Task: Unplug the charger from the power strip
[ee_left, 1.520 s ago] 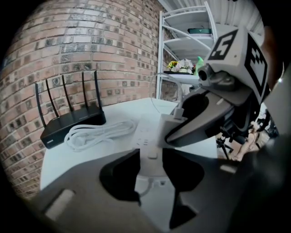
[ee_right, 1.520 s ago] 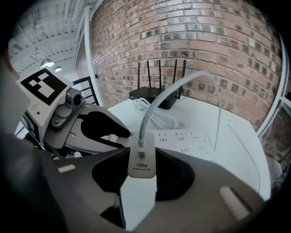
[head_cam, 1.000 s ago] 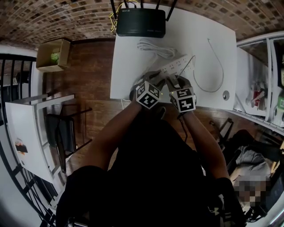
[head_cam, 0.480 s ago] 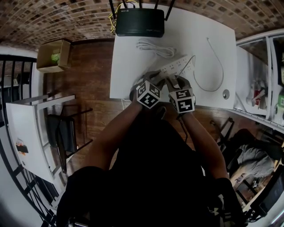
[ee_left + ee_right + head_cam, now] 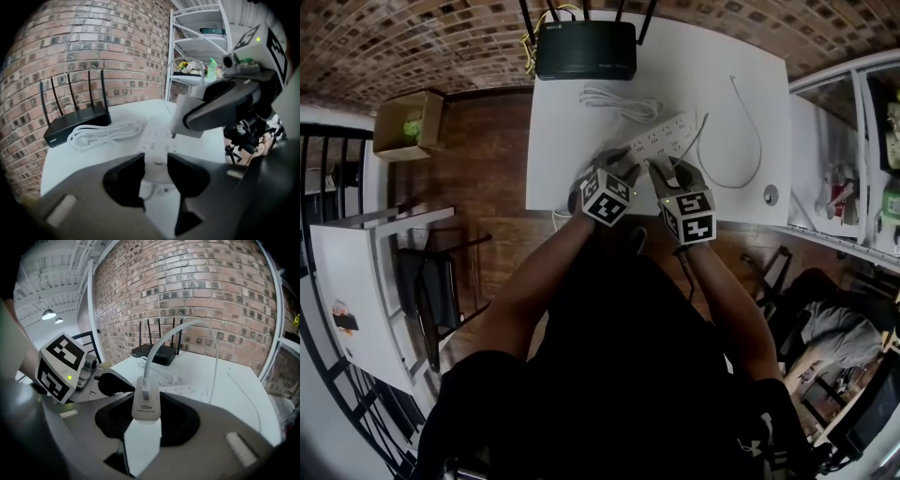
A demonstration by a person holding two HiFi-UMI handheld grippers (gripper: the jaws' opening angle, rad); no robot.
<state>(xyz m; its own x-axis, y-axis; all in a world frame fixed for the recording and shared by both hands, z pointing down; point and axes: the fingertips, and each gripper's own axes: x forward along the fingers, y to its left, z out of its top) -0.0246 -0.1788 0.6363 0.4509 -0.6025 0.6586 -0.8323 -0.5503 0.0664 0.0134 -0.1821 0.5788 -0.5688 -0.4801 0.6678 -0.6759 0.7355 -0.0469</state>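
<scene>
Charger (image 5: 146, 404), a white block marked 100w, sits clamped between the fingers of the right gripper (image 5: 145, 427), raised just above the power strip (image 5: 157, 138). From the left gripper view its pins look clear of the sockets, so the unplugging seems all but done. The left gripper (image 5: 156, 165) has its fingers closed on the strip's near, rounded end, pinning it to the bench (image 5: 558, 150).

The main risk is the charger's white cable (image 5: 151, 357), which arcs up and over toward the bench. A sharp pull away could draw it taut and twist the block in the grip, or drag the cable across the strip. The two grippers are close together, so a careless swing could knock one against the other.

Beyond lie a coiled white cord (image 5: 619, 101) and a black router (image 5: 585, 49) at the far edge, neither in the way. A metal shelf rack (image 5: 197, 42) stands off to the right.
</scene>
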